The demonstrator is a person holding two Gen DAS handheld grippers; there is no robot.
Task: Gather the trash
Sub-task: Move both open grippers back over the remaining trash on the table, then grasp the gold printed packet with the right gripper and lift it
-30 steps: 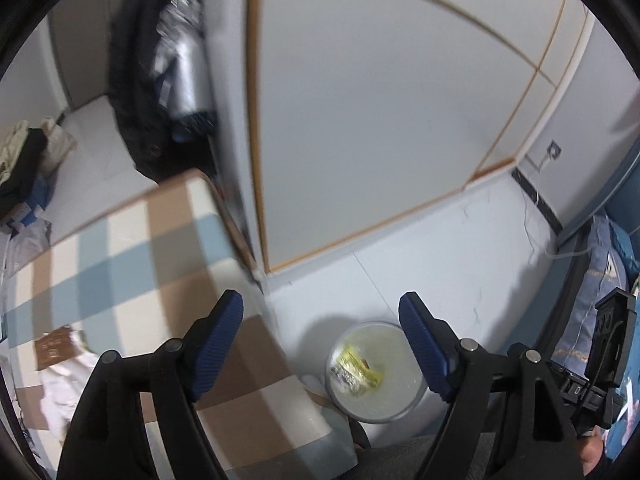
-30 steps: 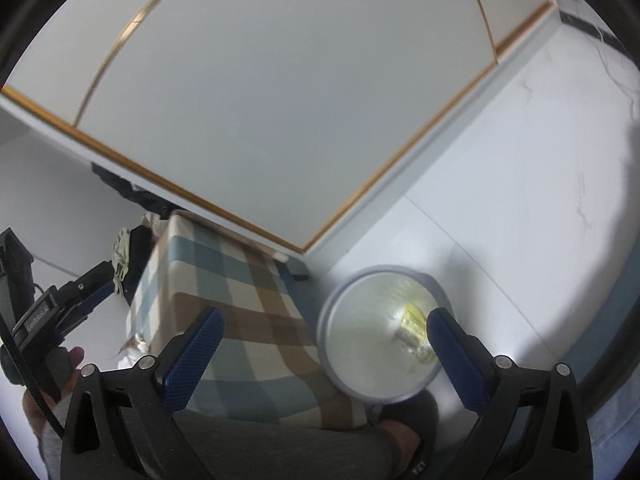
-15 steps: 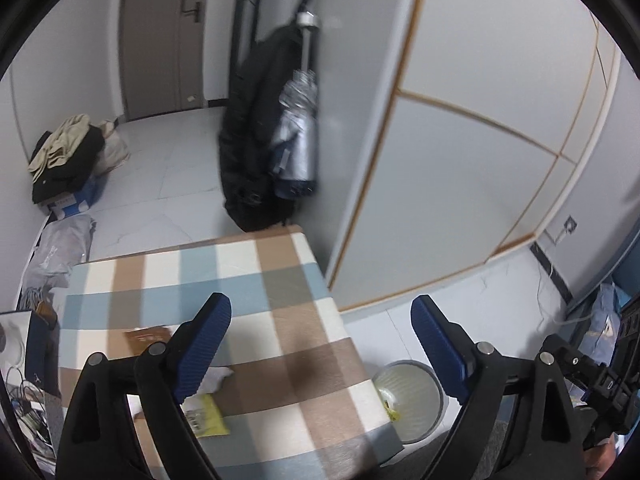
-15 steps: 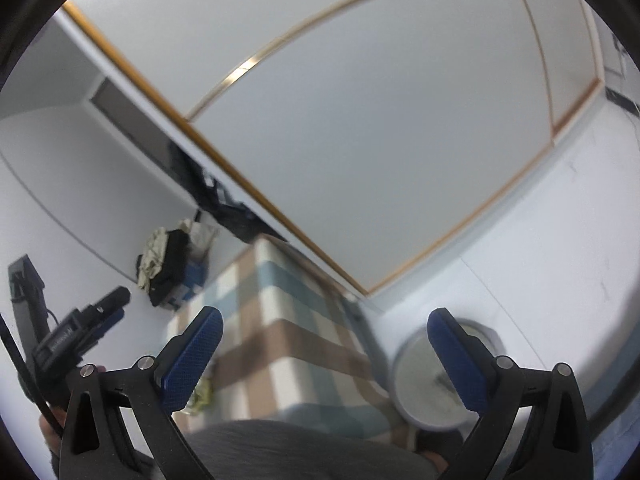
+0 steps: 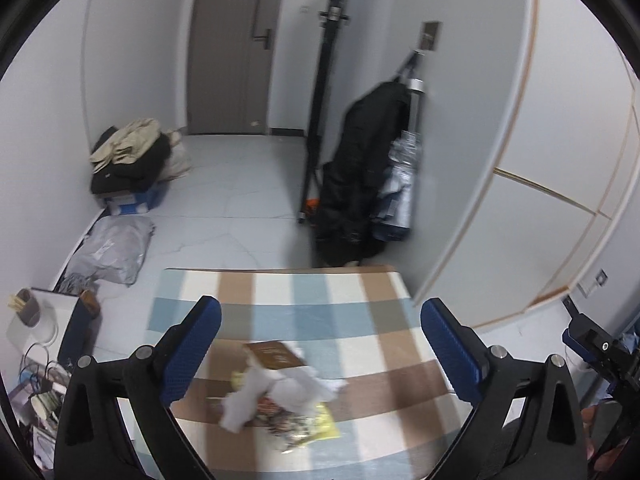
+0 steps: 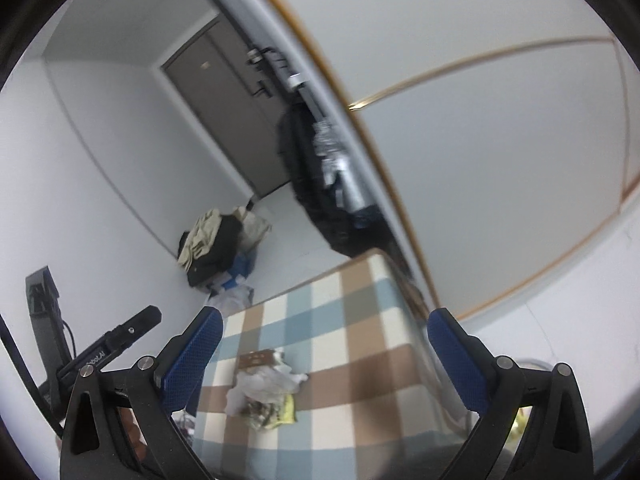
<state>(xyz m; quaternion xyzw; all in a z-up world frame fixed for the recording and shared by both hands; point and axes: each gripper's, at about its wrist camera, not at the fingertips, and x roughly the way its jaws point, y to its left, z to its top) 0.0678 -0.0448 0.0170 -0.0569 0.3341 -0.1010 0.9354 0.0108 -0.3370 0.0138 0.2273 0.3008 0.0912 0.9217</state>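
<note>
Trash pile on the checked table, both my grippers empty.
The trash (image 5: 280, 396) lies near the table's (image 5: 360, 312) near edge; my left gripper (image 5: 320, 356) has just been opening, nothing between its jaws, and my right gripper (image 6: 324, 360) gapes wide too.

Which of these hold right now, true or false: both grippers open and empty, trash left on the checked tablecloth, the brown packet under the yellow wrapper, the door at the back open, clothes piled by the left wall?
1. Both the left gripper and the right gripper are open and empty. True.
2. A trash pile lies on the checked tablecloth. True.
3. The brown packet lies under the yellow wrapper. False: they sit at opposite ends of the pile, with crumpled white paper between.
4. The door stands open. False: it is closed.
5. A clothes pile sits by the left wall. True.
</note>
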